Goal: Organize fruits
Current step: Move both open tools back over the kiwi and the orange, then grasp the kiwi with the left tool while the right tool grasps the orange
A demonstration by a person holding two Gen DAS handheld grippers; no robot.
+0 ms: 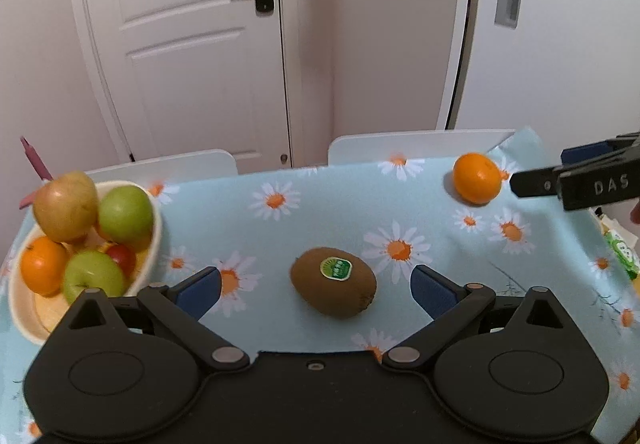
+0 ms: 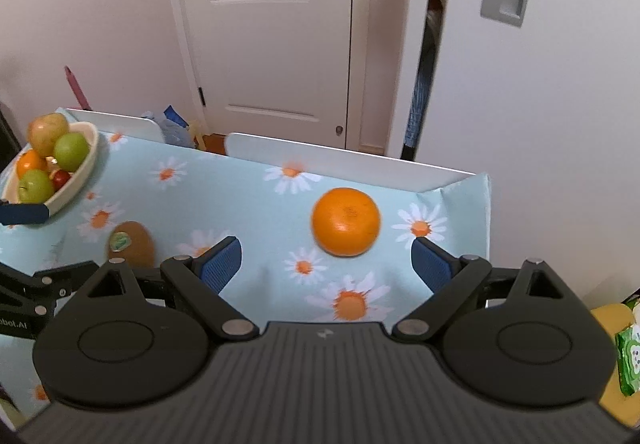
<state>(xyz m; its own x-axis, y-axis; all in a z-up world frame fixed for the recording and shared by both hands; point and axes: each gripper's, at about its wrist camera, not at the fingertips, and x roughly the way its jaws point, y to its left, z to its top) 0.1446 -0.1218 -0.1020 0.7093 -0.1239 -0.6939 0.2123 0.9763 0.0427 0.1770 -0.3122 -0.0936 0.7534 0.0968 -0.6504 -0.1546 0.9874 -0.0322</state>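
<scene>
A brown kiwi (image 1: 333, 282) with a green sticker lies on the daisy tablecloth, between the blue pads of my open left gripper (image 1: 316, 286), untouched. A loose orange (image 1: 477, 177) sits at the far right; in the right wrist view this orange (image 2: 346, 222) lies just ahead of my open right gripper (image 2: 326, 262). The right gripper's black fingers (image 1: 576, 182) reach in beside the orange. A cream bowl (image 1: 154, 244) at the left holds green apples, a pear, an orange and a small red fruit. The kiwi (image 2: 131, 244) and the bowl (image 2: 86, 164) also show left in the right wrist view.
The blue daisy tablecloth (image 1: 320, 204) covers a small table whose far edge meets two white chair backs (image 1: 420, 146). A door and walls stand behind. A green packet (image 2: 630, 358) on something yellow sits off the table's right edge. A pink stick (image 1: 36, 160) rises behind the bowl.
</scene>
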